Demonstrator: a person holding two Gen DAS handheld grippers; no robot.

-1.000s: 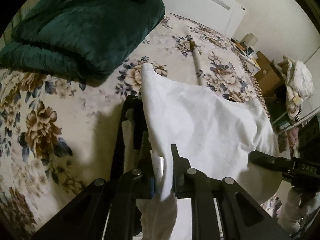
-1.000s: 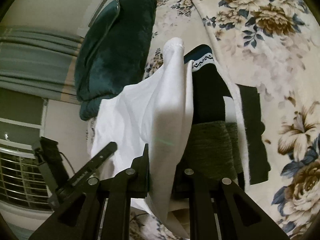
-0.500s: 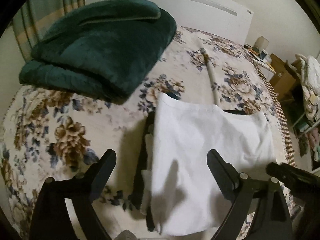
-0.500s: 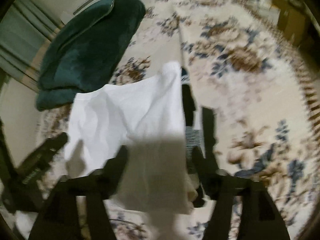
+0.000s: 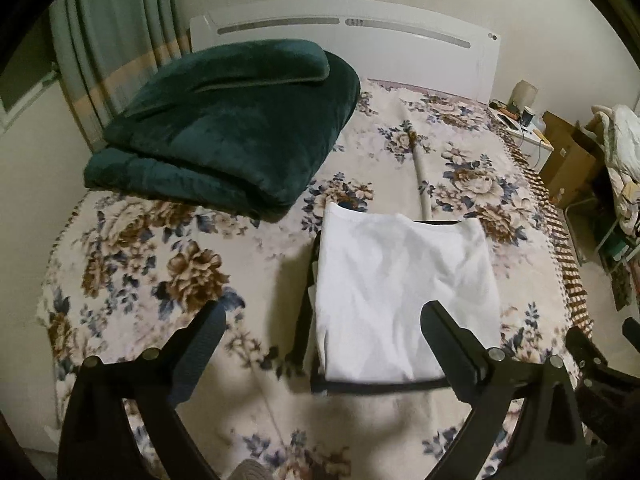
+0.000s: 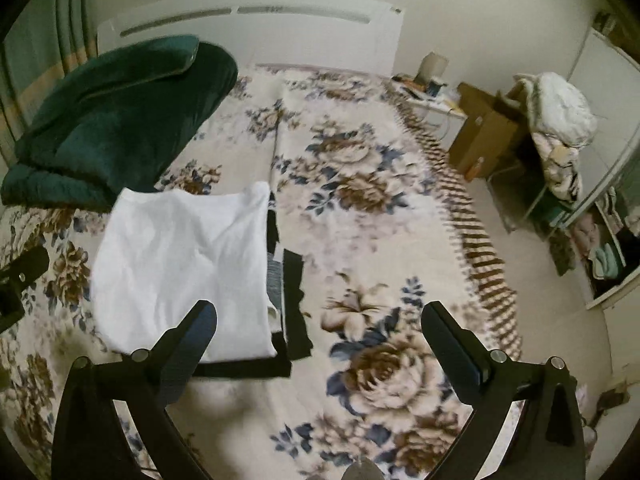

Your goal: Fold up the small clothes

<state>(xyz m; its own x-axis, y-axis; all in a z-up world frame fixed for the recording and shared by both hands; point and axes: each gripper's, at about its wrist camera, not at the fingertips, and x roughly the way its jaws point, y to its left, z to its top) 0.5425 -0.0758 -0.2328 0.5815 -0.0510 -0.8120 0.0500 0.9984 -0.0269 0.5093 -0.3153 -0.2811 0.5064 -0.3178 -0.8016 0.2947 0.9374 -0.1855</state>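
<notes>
A folded white garment [image 5: 404, 292] [image 6: 184, 272] lies flat on top of a stack of dark folded clothes [image 5: 306, 320] [image 6: 292, 300] on the flowered bedspread [image 5: 140, 280] [image 6: 380, 240]. My left gripper [image 5: 322, 334] hovers above the pile's near edge, its jaws opening wide with nothing between them. My right gripper [image 6: 318, 330] hangs above the bed just right of the pile, its jaws also opening, nothing between them. The right gripper's black frame [image 5: 600, 364] shows at the lower right of the left wrist view, and the left gripper's frame [image 6: 20, 280] at the left edge of the right wrist view.
A folded dark green blanket [image 5: 224, 128] [image 6: 112, 120] lies at the head of the bed by the white headboard [image 5: 344, 36]. Curtains [image 5: 120, 48] hang at the left. Cardboard boxes [image 6: 484, 136], a heap of laundry [image 6: 556, 120] and shelves [image 6: 608, 256] stand to the bed's right.
Both grippers let go of the white garment and opened wide. It dropped flat onto the dark stack. Both grippers rose and pulled back, so more of the bed and room shows.
</notes>
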